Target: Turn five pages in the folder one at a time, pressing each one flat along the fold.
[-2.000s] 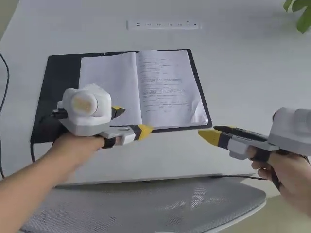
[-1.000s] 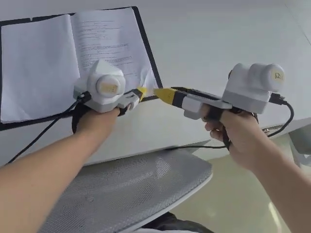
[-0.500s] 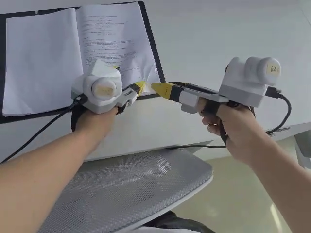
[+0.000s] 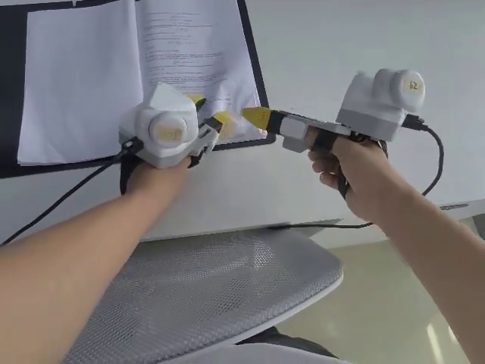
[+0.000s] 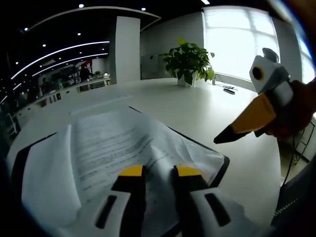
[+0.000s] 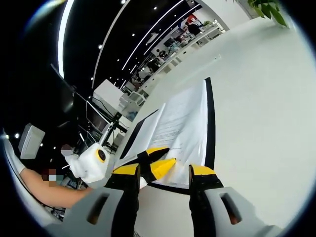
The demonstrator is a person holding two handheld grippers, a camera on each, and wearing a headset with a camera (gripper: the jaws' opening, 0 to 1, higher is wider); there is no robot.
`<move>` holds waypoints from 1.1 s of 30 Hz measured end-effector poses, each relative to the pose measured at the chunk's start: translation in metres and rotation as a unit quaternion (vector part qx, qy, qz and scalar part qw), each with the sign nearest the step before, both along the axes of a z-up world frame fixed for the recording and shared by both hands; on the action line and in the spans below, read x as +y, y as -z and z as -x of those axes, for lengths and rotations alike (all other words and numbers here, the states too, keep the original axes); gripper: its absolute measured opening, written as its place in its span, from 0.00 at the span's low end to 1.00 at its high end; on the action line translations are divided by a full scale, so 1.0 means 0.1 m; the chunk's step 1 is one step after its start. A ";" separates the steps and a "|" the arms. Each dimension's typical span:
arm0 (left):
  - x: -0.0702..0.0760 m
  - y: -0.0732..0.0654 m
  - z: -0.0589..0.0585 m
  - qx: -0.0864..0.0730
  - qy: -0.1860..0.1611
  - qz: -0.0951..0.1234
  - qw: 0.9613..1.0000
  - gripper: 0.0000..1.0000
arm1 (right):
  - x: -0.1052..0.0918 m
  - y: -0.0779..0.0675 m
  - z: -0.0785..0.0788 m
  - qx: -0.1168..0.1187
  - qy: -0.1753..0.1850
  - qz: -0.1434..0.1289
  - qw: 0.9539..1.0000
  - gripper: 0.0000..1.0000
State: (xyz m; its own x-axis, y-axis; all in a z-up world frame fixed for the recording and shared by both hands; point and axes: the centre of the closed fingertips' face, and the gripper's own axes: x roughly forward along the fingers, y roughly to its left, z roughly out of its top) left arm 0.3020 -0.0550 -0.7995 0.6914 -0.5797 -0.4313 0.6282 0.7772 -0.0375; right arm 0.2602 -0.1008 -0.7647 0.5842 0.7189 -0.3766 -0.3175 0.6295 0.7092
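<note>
Left claw (image 5: 160,171) parted over the crinkled white page (image 5: 123,138); right claw (image 6: 164,172), yellow-tipped, parted beside the flat black folder (image 6: 210,123).

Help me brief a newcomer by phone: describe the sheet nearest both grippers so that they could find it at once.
On the white table lies an open black folder. The sheet is its right-hand page in the head view. Unlike the blank white page beside it, it carries printed text and has a crumpled near corner.

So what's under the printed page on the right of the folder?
Beneath the printed page, the black folder cover shows along its right and lower edges. Any sheets stacked between are hidden by the page itself.
</note>
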 end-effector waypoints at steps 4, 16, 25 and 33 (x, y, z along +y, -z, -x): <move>0.00 -0.01 0.00 0.005 0.000 0.000 1.000 0.18 | 0.02 0.09 -0.07 0.005 -0.004 0.007 1.000 0.38; 0.04 -0.01 0.00 0.018 -0.012 0.011 1.000 0.12 | 0.00 0.14 0.03 0.024 0.001 0.002 1.000 0.37; 0.03 0.00 0.00 0.023 -0.015 0.016 1.000 0.12 | -0.01 0.23 -0.05 0.071 0.024 -0.038 0.996 0.20; 0.02 0.01 -0.01 0.029 -0.016 0.025 0.999 0.13 | -0.03 0.36 -0.04 0.108 0.045 -0.041 0.992 0.00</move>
State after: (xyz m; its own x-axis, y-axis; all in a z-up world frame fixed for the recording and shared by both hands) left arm 0.3029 -0.0526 -0.8001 0.6840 -0.5798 -0.4428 0.5991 0.7927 -0.1126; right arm 0.2644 -0.1043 -0.8005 0.5599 0.7001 -0.4431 -0.0970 0.5865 0.8041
